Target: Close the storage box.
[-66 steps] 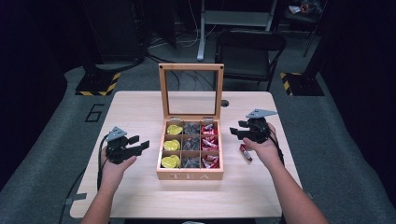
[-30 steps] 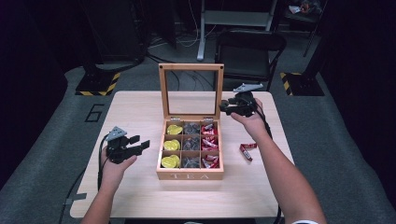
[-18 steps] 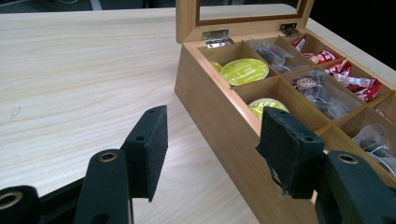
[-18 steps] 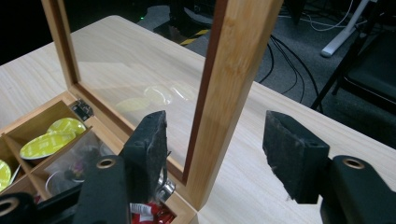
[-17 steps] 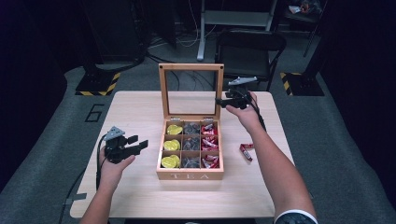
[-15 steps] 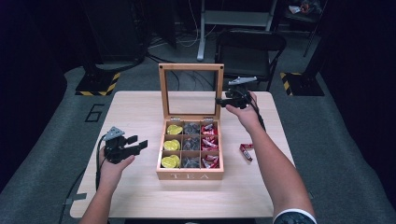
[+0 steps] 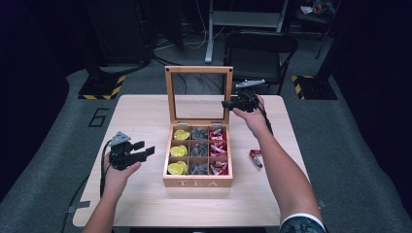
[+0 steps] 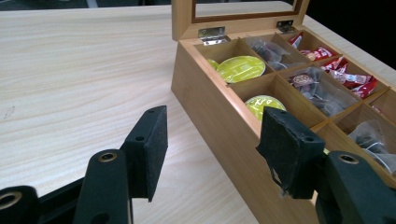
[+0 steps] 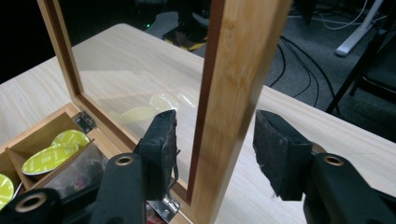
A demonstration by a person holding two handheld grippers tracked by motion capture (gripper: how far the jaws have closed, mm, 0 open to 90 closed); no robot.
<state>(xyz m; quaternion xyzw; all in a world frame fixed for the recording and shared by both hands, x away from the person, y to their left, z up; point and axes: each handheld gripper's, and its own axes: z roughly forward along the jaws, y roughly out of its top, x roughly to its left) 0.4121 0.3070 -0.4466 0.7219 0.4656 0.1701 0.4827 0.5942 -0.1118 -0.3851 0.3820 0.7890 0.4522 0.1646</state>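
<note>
right gripper (image 9: pixel 212 147) fingers have just been closing astride lid frame (image 9: pixel 233 93), not clamped; left gripper (image 8: pixel 212 154) released; red packet (image 7: pixel 255 158) nearby.

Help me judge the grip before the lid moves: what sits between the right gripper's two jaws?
The lid's wooden side rail stands between the right gripper jaws, seen in the right gripper view; a gap remains at one pad.

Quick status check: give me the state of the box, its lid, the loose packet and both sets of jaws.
Tea box: open, compartments filled.
Lid: upright, glass pane intact.
Right gripper: jaws straddle the lid's side frame, just been closing; the left pad looks close to the frame, the right pad is apart from it.
Left gripper: jaws open, empty, beside the box.
Red packet: lying on the table, outside the box.
</note>
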